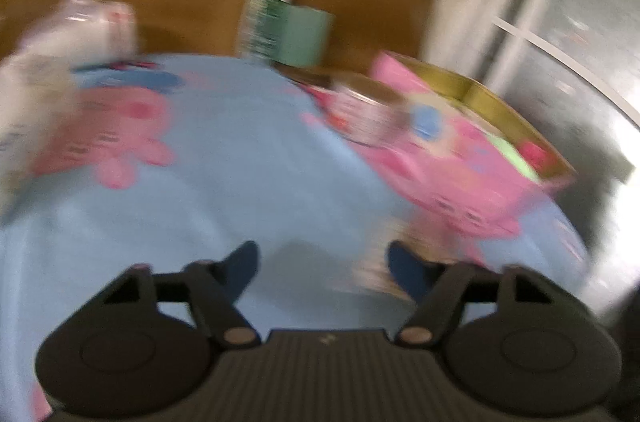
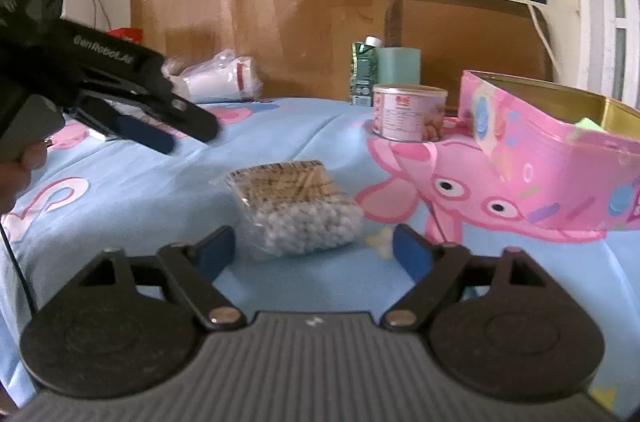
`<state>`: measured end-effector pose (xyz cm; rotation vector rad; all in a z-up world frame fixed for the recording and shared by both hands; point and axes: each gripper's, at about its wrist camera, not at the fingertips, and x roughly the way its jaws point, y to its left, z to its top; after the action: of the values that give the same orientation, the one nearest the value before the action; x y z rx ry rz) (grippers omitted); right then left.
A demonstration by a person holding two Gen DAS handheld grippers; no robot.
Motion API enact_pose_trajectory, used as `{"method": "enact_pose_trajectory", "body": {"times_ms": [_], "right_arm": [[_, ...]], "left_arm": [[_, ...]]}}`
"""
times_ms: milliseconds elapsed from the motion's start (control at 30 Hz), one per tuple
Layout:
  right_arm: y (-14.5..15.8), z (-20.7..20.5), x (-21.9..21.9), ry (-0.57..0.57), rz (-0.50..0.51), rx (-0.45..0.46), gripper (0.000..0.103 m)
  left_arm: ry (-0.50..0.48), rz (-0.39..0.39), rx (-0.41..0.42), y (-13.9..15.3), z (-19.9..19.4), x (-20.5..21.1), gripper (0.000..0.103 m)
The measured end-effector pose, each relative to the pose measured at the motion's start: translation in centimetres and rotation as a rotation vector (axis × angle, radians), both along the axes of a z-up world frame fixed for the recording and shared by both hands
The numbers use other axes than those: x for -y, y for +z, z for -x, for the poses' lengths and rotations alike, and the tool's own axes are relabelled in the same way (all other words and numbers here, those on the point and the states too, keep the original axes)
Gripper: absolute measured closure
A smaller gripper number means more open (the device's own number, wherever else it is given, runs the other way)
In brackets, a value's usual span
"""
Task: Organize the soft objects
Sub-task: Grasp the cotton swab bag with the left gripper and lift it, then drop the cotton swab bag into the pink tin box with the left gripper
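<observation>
Blur is smearing the left wrist view; the left gripper [image 2: 168, 136] is hovering at the far left above the blue cartoon sheet [image 2: 280, 126], its fingers spread apart and holding nothing. Behind it a white plastic-wrapped bundle [image 2: 222, 78] is lying by the brown board. Toward the middle, the clear bag of cotton swabs [image 2: 294, 204] is resting flat on the sheet, just ahead of the right gripper [image 2: 314, 248], whose fingers are standing wide open and empty, framing the bag's near end. The bag's long axis is running away from that gripper, white tips pointing toward it. I judge this to be the approach to a pickup; next it needs advancing and closing gently. Further right, a small can [image 2: 408, 112] is standing beside the open pink box [image 2: 532, 158], the likely destination.
</observation>
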<state>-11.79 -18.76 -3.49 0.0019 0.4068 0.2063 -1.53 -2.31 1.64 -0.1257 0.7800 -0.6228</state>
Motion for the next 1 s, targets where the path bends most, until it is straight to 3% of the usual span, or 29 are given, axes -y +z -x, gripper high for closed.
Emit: {"method": "enact_pose_trajectory", "body": {"times_ms": [67, 133, 233, 400, 467, 500, 533, 600, 700, 767, 1000], "right_arm": [[0.1, 0.0, -0.3, 0.02, 0.005, 0.007, 0.045], [0.3, -0.1, -0.5, 0.011, 0.02, 0.004, 0.048], [0.8, 0.2, 0.9, -0.041, -0.007, 0.014, 0.052], [3.7, 1.0, 3.9, -0.188, 0.029, 0.176, 0.052], [5.3, 0.0, 6.2, -0.263, 0.045, 0.212, 0.051], [6.1, -0.7, 7.1, -0.305, 0.054, 0.221, 0.05], [7.0, -2.1, 8.4, -0.375, 0.064, 0.222, 0.046], [7.8, -5.2, 10.7, -0.461, 0.075, 0.186, 0.026], [7.2, -7.7, 13.3, -0.519, 0.072, 0.092, 0.028], [6.9, -5.7, 14.0, -0.498, -0.006, 0.127, 0.029], [5.6, -0.2, 11.8, -0.491, -0.094, 0.188, 0.029]], "left_arm": [[-0.068, 0.004, -0.048, -0.9, 0.1, 2.2, 0.046], [-0.082, -0.03, -0.003, -1.4, 0.4, 3.7, 0.044], [-0.106, 0.018, -0.021, -0.2, 0.0, 4.7, 0.049], [-0.202, 0.034, 0.123, 4.7, -0.9, 10.4, 0.044], [-0.224, 0.032, 0.201, 6.5, -1.5, 14.0, 0.032], [-0.219, 0.03, 0.221, 7.0, -2.1, 15.7, 0.012], [-0.199, 0.021, 0.231, 7.3, -2.8, 17.3, 0.005], [-0.143, -0.018, 0.249, 7.4, -3.8, 19.6, 0.007], [-0.104, -0.034, 0.21, 6.5, -3.8, 20.3, 0.009], [-0.114, -0.012, 0.21, 5.9, -3.1, 19.6, 0.008], [-0.046, -0.04, 0.222, 5.8, -1.5, 16.1, 0.008]]}}
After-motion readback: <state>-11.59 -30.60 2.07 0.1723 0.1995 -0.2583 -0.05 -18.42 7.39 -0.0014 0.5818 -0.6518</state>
